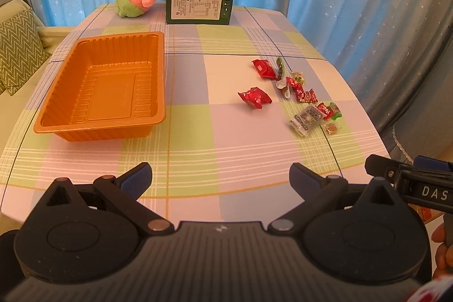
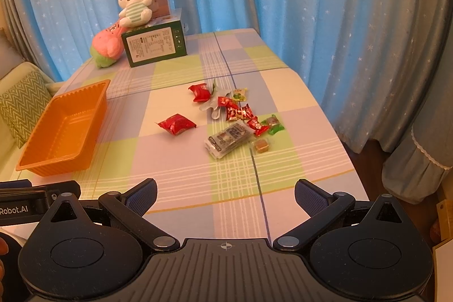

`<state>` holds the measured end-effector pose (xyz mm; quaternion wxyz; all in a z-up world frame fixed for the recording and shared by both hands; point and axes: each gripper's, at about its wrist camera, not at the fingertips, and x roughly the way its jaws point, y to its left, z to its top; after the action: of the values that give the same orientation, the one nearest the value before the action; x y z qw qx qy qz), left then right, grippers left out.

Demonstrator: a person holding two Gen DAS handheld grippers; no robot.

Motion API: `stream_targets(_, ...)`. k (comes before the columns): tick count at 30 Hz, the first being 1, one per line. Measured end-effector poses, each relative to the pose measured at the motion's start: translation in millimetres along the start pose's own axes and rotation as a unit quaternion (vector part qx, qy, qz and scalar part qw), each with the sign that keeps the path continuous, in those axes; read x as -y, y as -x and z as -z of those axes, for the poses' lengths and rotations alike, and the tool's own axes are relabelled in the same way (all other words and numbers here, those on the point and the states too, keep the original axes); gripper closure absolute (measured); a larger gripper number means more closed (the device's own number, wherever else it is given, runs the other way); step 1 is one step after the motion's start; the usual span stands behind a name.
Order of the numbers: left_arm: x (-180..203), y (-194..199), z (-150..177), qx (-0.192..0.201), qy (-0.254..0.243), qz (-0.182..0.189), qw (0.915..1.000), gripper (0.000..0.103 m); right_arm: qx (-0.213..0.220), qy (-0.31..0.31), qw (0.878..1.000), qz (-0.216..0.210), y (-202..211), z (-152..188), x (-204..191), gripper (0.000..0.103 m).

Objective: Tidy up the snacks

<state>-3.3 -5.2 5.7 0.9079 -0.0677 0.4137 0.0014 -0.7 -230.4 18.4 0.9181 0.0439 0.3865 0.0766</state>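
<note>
The snacks [image 2: 232,118] lie scattered on the checked tablecloth [image 2: 181,174], a loose cluster of wrapped sweets toward the right side, and nothing has gone into the orange tray [image 2: 61,132] yet: it sits empty at the left, well apart from them. One red packet [image 2: 177,124] lies on its own, nearest the tray, clear of the rest. A silver-grey packet [image 2: 228,139] and a small clear-wrapped brown sweet [image 2: 261,145] sit at the near edge of the cluster.

Both tools hang back over the near edge of the table. The right gripper [image 2: 226,197] has its fingers spread wide with nothing between them; the left gripper [image 1: 220,179] is the same, wide apart and empty.

I'd call this the opening reach. The lone red packet looks like the best first pick: no neighbours to drag along. Come down with the fingers straddling its puffy middle, not the crimped ends, which would likely slip. Thin foil lies flat, so go low before closing.

Farther back, a green box [image 2: 154,47] carries a plush rabbit [image 2: 134,6], with a pink plush [image 2: 107,47] leaning beside it, out of the way.
</note>
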Motion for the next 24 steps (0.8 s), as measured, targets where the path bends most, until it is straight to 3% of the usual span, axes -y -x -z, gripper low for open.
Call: stream_targets(24,4.7,-0.9,1.0,-0.001,-0.003,0.004,1.0000,0.001,-0.002,-0.005,1.000,0.003,-1.2,0.1,5.4,0.000)
